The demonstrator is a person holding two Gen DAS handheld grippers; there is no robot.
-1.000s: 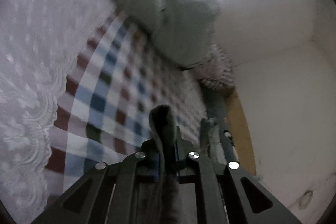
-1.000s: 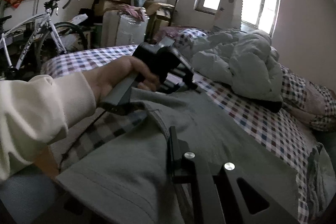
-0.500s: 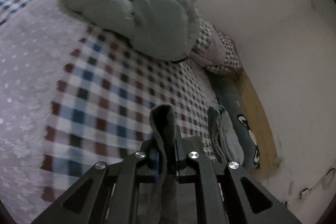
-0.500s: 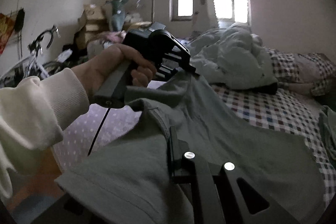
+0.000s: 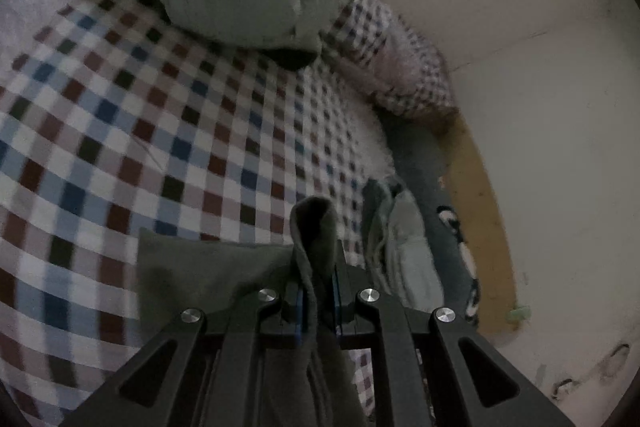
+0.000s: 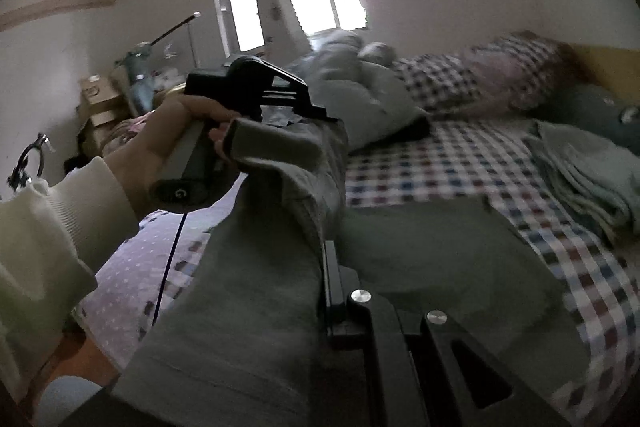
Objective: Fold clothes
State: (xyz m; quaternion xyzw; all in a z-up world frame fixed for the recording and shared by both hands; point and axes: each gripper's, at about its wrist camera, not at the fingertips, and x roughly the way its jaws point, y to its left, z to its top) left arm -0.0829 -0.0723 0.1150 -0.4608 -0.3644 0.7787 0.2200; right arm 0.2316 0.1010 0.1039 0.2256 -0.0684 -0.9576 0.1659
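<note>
Grey-green garment [image 6: 440,259], draped, bunched

Home bedroom — checked bed [image 5: 168,131]

In the right wrist view, the grey-green garment [image 6: 248,307] drapes over the right gripper [image 6: 332,291], hiding its left finger and the pads; its lower part runs off the bottom edge. The left gripper [image 6: 316,113] has its fingertips buried in the cloth at centre. The sleeve [image 6: 44,243] is cut by the left edge. The pillow [image 6: 516,71] at upper right is smeared. In the left wrist view, the checked sheet [image 5: 120,131] blurs toward the left, and the folded clothes [image 5: 404,243] right of centre are indistinct.
</note>
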